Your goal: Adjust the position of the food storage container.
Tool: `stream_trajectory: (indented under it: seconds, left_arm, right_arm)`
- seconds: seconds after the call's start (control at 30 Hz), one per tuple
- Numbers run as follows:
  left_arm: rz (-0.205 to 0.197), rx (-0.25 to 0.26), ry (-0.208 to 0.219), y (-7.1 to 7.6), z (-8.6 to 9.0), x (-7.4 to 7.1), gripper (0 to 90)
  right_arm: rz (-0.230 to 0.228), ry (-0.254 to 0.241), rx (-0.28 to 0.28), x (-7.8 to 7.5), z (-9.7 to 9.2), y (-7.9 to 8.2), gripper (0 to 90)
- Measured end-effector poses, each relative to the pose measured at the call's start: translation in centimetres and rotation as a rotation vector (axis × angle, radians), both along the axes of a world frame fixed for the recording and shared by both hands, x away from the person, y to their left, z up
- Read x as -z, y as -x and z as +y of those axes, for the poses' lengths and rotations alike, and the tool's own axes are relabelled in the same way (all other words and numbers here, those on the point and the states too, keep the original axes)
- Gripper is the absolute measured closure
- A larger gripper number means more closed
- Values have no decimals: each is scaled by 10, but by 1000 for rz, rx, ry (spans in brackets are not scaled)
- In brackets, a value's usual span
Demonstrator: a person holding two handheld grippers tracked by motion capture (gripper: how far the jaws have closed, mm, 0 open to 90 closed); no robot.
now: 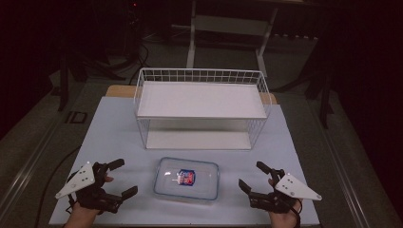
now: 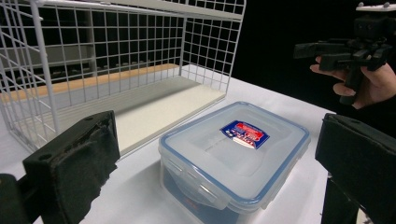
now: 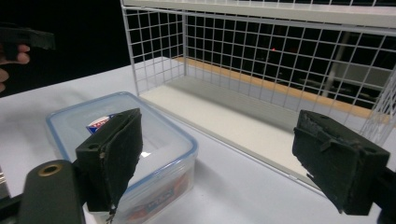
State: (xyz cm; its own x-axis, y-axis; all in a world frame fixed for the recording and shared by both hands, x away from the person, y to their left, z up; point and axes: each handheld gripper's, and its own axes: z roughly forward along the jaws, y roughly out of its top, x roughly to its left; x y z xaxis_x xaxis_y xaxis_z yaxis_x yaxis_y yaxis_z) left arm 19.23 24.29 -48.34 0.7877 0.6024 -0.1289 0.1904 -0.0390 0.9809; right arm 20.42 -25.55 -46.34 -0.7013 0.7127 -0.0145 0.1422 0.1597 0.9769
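Observation:
A clear plastic food box (image 1: 187, 178) with a blue-rimmed lid and a red and blue label lies near the table's front edge, in front of a white wire shelf rack (image 1: 202, 102). To the box's left my left gripper (image 1: 124, 177) stands open, apart from the box. My right gripper (image 1: 251, 174) is open to the box's right, also apart from it. The left gripper view looks between its wide-apart jaws at the box (image 2: 233, 149) and the rack (image 2: 116, 70). In the right gripper view the box (image 3: 70, 126) sits partly behind the left jaw.
The rack has a solid top shelf and a lower shelf (image 1: 197, 140) open to the front. A pale cloth (image 1: 109, 133) covers the table. A table frame (image 1: 228, 28) stands on the dark floor beyond. Cables trail at the left.

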Motion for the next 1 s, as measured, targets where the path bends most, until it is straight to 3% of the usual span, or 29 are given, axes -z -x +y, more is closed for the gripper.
stream_trajectory:
  seconds: [0.3,0.4,0.5,0.57,0.63,0.7,0.8,0.87,1.0]
  left_arm:
    - [5,13,2,-2,-2,0,0]
    - [0,10,9,-3,-2,-1,0]
    - [-2,10,11,-4,-3,-2,0]
    - [-2,13,10,-4,-4,-3,0]
    - [-1,21,6,-4,-5,-3,0]
    - [2,30,3,-5,-6,-2,0]
    - [3,32,-4,-6,-7,-2,0]
    - [3,31,-2,-6,-6,-2,0]
    - [3,26,4,-6,-5,-2,0]
  right_arm:
    - [14,24,-8,-6,4,5,152]
    - [71,36,5,-8,10,9,143]
    - [113,25,-19,-15,19,14,124]
    - [103,28,-32,-20,27,18,107]
    - [87,62,-52,-23,35,23,113]
    - [86,95,-73,-24,41,27,168]
    - [93,161,-74,-23,49,32,357]
    - [118,165,-94,-22,52,33,451]
    - [169,187,-148,-15,58,34,732]
